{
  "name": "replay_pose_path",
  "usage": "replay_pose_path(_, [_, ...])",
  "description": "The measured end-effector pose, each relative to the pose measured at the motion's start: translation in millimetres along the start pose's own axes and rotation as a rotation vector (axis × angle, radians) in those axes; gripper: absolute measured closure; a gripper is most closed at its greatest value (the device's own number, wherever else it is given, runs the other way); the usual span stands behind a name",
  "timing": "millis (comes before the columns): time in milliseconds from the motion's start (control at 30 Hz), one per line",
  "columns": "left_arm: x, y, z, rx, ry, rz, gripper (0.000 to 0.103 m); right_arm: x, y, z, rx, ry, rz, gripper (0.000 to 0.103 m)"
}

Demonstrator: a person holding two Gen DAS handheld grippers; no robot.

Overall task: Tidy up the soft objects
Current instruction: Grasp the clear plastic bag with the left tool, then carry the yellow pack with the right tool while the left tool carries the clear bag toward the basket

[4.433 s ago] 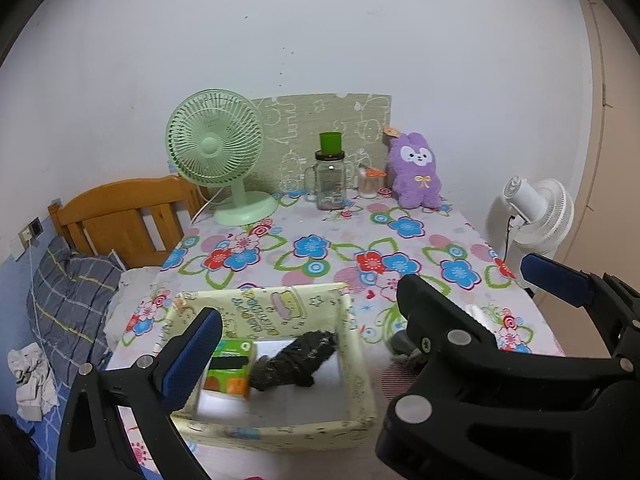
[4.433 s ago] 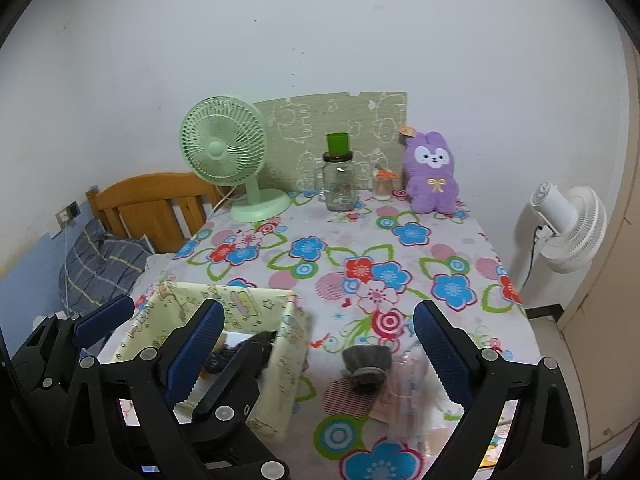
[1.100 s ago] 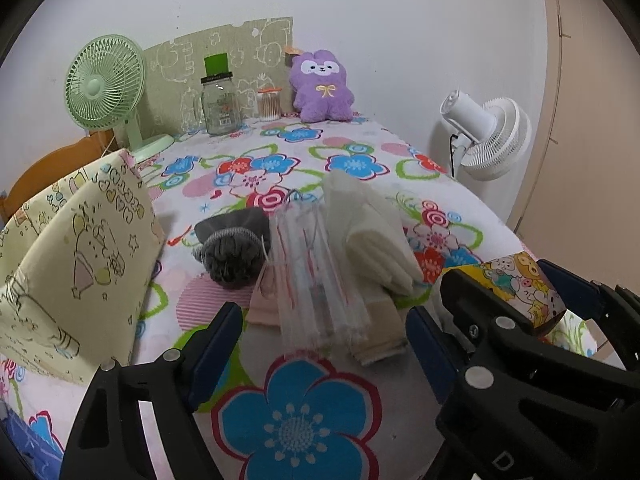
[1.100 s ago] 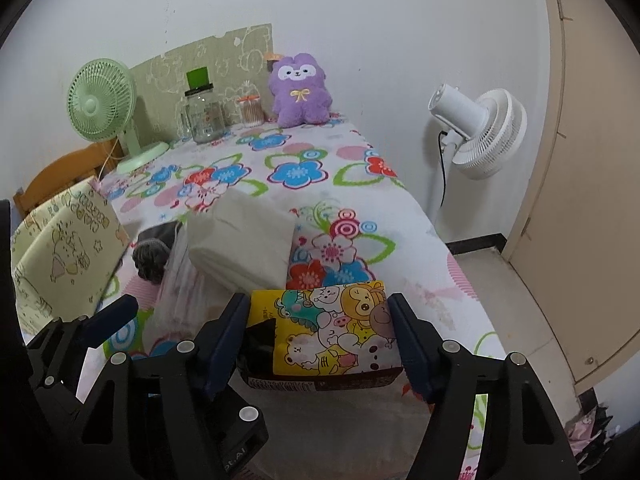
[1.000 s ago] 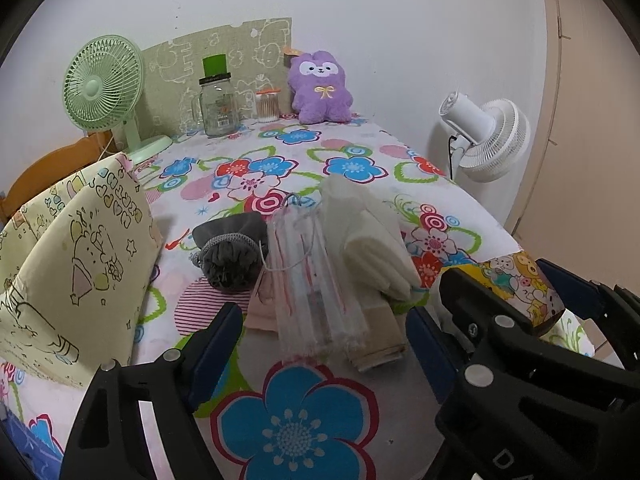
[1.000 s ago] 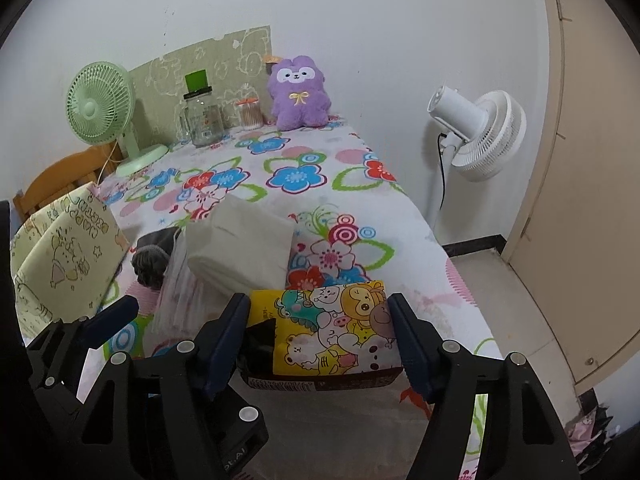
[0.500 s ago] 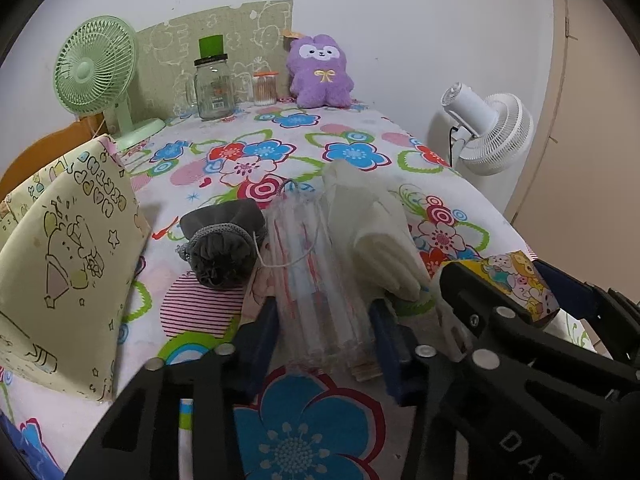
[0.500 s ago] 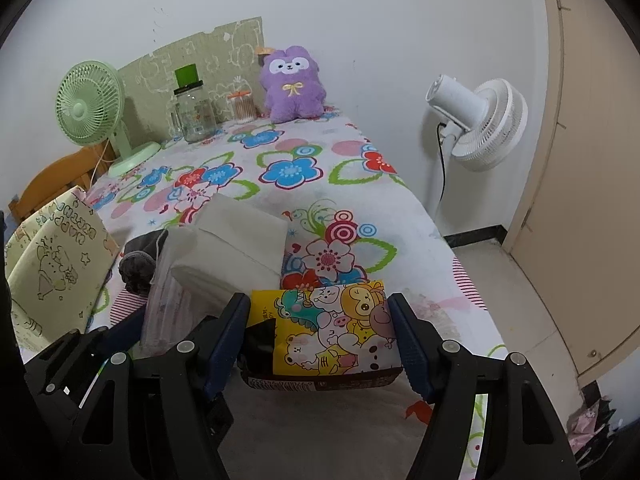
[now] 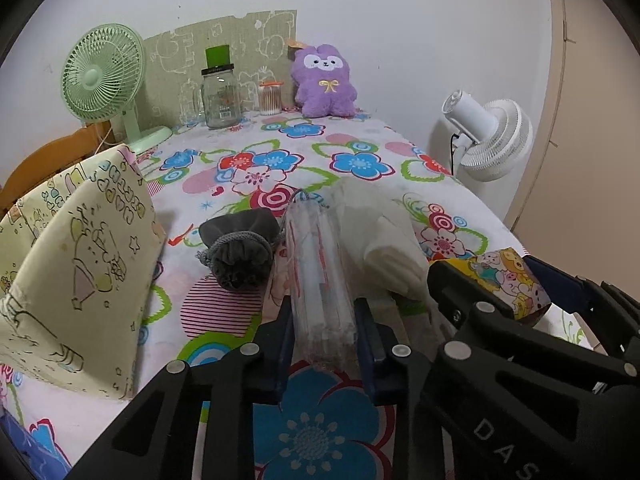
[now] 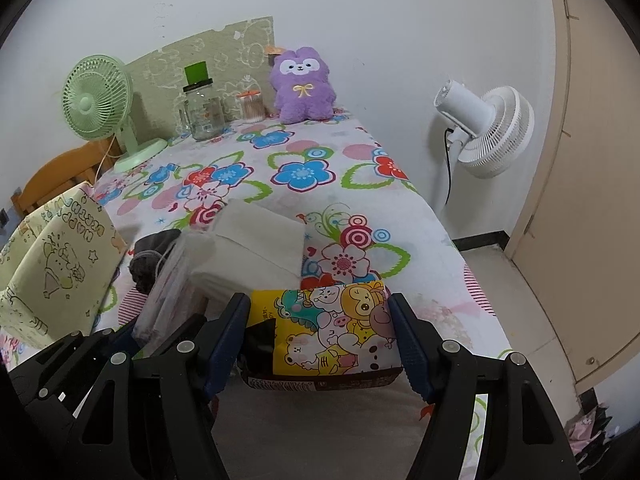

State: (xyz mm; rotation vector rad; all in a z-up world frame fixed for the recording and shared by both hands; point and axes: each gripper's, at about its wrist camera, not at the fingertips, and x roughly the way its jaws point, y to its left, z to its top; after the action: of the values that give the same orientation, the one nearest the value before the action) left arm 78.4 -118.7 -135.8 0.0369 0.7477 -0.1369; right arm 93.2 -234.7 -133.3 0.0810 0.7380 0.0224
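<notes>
A clear pack of face masks [image 9: 316, 256] lies on the flowered tablecloth [image 9: 352, 164]. My left gripper [image 9: 324, 312] has its jaws closing on the pack's near end, and both pads press its sides. To its right, my right gripper [image 10: 318, 308] is shut on a yellow cartoon-printed packet [image 10: 332, 328] near the table's front edge. A folded cream cloth [image 9: 380, 232] lies between the two packs. Left of the masks sits a grey drawstring pouch [image 9: 240, 252]. The pale yellow fabric bin [image 9: 80, 264] stands at the left.
At the back of the table stand a purple plush [image 9: 324, 80], a glass jar [image 9: 220, 96], a small cotton-swab jar [image 9: 270, 98] and a green desk fan [image 9: 102, 72]. A white floor fan [image 9: 488, 140] stands off the table's right edge, by a beige door [image 10: 592, 200].
My left gripper's jaws went from wide open to closed on the mask pack. The right gripper kept its hold on the cartoon packet and stayed in place.
</notes>
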Motion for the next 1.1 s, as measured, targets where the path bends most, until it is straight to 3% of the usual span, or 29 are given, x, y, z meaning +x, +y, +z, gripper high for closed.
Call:
replay_pose_path(200, [-9.3, 3.7, 2.3, -0.005, -0.014, -0.006, 0.081, -10.9, 5.9, 2.9, -0.009, -0.023, -0.002, 0.03])
replay_pose_path(1100, [-72.6, 23.9, 35.4, -0.007, -0.118, 0.027, 0.081, -70.6, 35.4, 35.4, 0.007, -0.12, 0.018, 0.03])
